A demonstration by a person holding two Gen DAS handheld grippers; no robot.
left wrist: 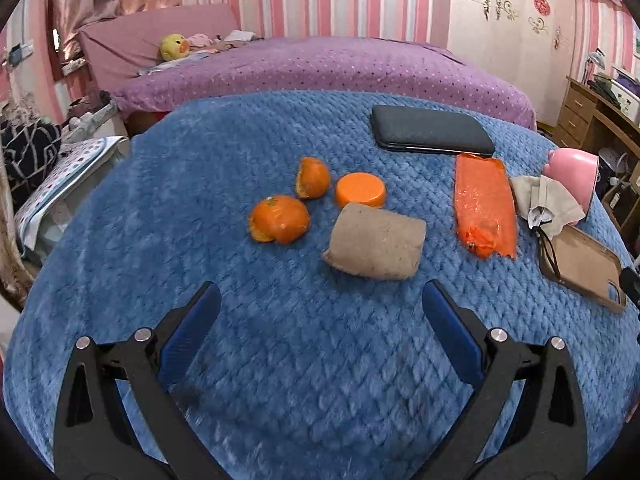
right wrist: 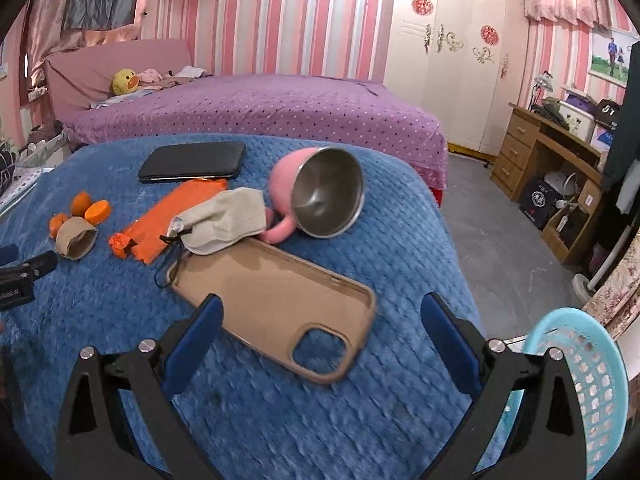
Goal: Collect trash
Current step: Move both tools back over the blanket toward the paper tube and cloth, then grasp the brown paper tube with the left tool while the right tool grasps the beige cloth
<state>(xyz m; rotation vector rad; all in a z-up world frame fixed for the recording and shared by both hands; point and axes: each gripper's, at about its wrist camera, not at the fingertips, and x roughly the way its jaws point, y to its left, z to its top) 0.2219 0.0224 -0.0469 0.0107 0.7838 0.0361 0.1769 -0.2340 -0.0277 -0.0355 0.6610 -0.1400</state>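
Here the left tongs (left wrist: pixel 320 308) hang spread wide above the blue quilted blanket (left wrist: pixel 280 380) that covers the bench, with nothing between their blue pads. Straight ahead at twelve o'clock, just beyond the tips, lies a cardboard tube (left wrist: pixel 376 242) on its side. Touching its far edge is an orange cap (left wrist: pixel 360 189). At eleven o'clock sit two pieces of orange peel, the nearer (left wrist: pixel 280 219) beside the tube and the farther (left wrist: pixel 313 178) just behind it. At one o'clock an orange wrapper (left wrist: pixel 485 207) lies flat, its far end touching a black phone (left wrist: pixel 432 130).

The right tongs (right wrist: pixel 320 314) are spread as well, holding nothing, poised over a tan phone case (right wrist: pixel 276 300) that lies open side up, its camera cutout near the tips. At twelve o'clock a pink cup (right wrist: pixel 320 192) with a steel lining lies tipped on its side, mouth toward the camera. A beige cloth pouch (right wrist: pixel 224 216) rests against the cup and over the far end of the case. The wrapper, tube, cap and peel are at ten o'clock in this view. A pale blue plastic basket (right wrist: pixel 580 368) stands off the bench edge at four o'clock. Behind everything is a bed with a purple cover (right wrist: pixel 260 108).
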